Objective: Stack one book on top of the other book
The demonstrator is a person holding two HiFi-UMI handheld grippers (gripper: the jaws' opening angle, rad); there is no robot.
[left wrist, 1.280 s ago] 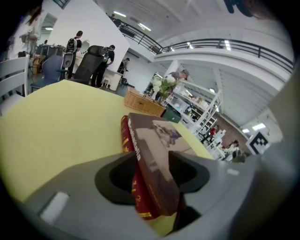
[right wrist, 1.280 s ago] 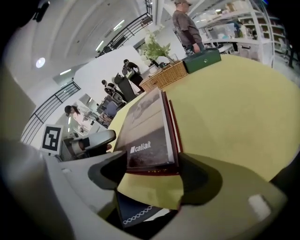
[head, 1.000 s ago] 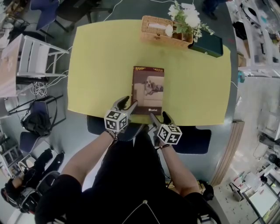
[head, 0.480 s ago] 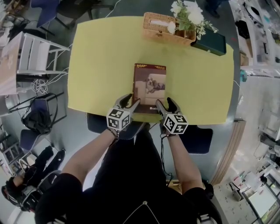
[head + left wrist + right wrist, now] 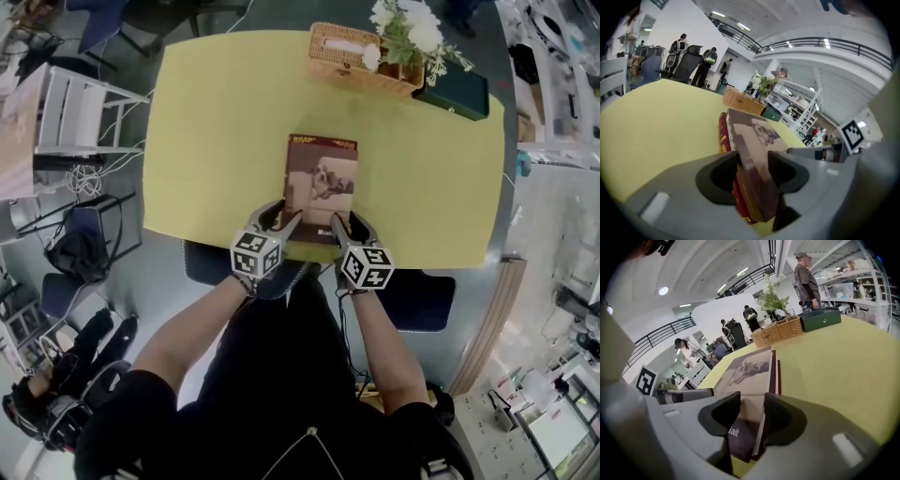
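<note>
Yellow table (image 5: 216,141), near edge. Left tongs (image 5: 281,217) part-open, clamped on brown book (image 5: 322,183), near-left corner. Right tongs (image 5: 349,225) jaws just closing, pads now on near-right corner. Brown book lies atop red book (image 5: 723,136), 2 stacked. Judgement: keep both grips level, shift together, square edges before release.

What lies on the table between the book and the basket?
Nothing. In the head view, only bare yellow table stretches from the book to the basket.
</note>
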